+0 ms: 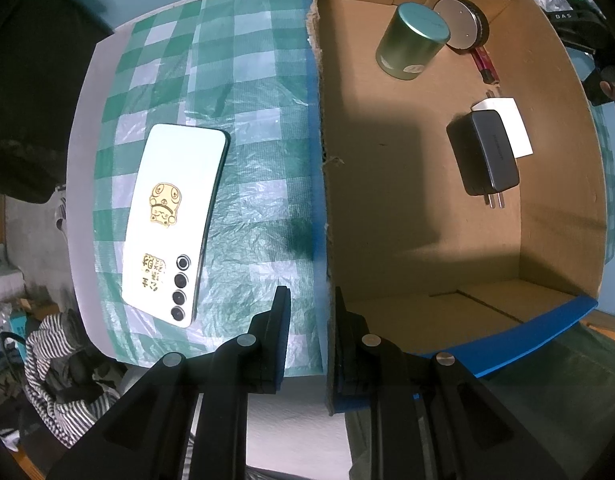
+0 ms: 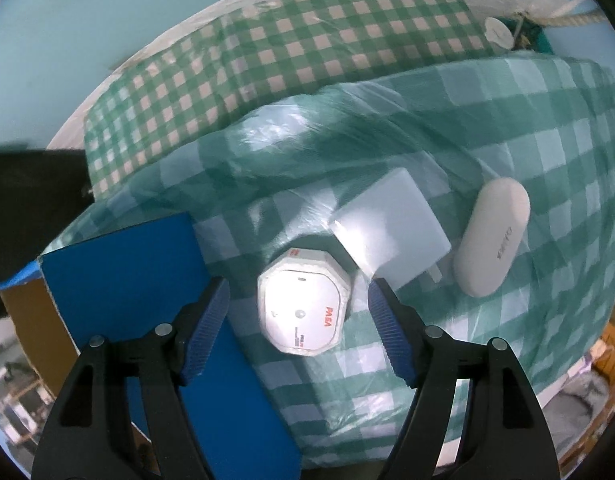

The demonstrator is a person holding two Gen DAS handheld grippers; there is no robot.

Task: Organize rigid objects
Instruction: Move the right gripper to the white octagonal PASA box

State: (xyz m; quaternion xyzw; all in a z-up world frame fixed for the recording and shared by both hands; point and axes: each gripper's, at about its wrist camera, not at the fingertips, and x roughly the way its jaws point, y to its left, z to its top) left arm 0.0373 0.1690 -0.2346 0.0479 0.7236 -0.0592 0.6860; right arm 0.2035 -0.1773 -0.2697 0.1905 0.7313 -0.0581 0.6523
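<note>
Right gripper (image 2: 298, 312), jaws wide, straddles the white octagonal box (image 2: 301, 304) on the checked tablecloth (image 2: 507, 340), just beside the cardboard box (image 2: 119, 264): approach step; closing follows. Left gripper (image 1: 309, 312) pinches that box's wall. Beyond lie a white charger (image 2: 387, 228) and an oval case (image 2: 492, 238).

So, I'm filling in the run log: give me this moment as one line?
left gripper: shut on brown cardboard box wall | right gripper: open around white octagonal box, not gripping | white phone: on cloth

- Pale teal wall (image 2: 67, 20) fills the upper left of the right wrist view.
- Green-checked cloth (image 1: 211, 60) covers the bench.
- Striped fabric (image 1: 55, 364) lies lower left.
</note>
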